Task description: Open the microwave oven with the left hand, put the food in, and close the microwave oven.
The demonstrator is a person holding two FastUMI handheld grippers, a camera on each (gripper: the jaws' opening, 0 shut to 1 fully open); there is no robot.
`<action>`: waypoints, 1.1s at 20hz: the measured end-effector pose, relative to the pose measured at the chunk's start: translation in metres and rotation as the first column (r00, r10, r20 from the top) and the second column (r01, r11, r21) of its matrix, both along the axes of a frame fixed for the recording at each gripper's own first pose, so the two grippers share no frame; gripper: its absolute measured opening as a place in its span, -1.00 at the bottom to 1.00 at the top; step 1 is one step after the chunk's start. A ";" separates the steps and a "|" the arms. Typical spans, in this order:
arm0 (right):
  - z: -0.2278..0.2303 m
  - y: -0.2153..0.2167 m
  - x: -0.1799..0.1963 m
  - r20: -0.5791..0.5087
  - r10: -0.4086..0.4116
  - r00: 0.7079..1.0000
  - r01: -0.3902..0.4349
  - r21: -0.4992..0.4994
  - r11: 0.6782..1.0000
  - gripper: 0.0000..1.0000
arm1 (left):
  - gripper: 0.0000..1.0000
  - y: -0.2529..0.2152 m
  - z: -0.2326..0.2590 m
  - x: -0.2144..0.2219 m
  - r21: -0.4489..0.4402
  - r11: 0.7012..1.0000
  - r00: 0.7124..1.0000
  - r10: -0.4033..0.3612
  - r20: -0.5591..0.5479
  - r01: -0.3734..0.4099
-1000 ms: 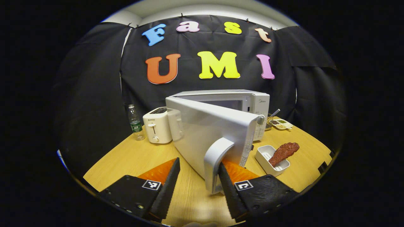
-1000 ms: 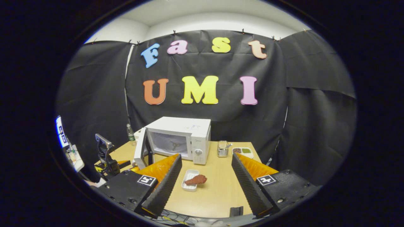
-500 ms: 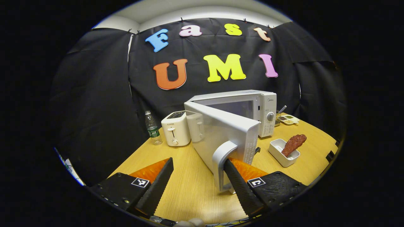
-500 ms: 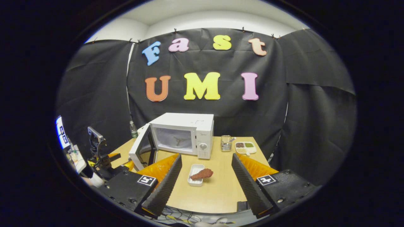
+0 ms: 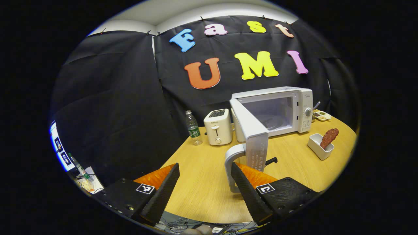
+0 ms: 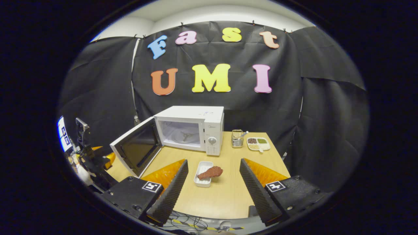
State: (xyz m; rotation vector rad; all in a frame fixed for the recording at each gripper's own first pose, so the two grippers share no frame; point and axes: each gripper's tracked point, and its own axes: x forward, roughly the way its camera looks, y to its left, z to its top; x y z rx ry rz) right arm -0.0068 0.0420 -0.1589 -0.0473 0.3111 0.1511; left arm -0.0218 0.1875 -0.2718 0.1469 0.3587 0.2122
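**Door open, food on the desk**

The microwave [image 6: 191, 130] stands at the back of the desk [image 6: 225, 195] with its door [image 5: 251, 130] swung wide and the cavity exposed. The left claw [image 5: 204, 186] is spread open; its right finger sits just behind the door handle [image 5: 232, 169], contact uncertain. The right claw [image 6: 212, 187] is open, hovering over the near desk edge. The food [image 6: 211, 172], a brown drumstick, rests on a white tray [image 6: 202, 169] in front of the microwave. Toaster [image 5: 218, 126] and bottle [image 5: 193, 128] stand left of the door.

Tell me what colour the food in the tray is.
Reddish-brown food in a white tray; right gripper view shows it best.
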 end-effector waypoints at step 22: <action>-0.210 0.008 0.183 -0.572 0.397 0.718 -0.063 0.514 0.855 -0.14 | 0.94 -0.113 0.082 0.007 -0.006 0.990 0.990 0.138 0.018 -0.138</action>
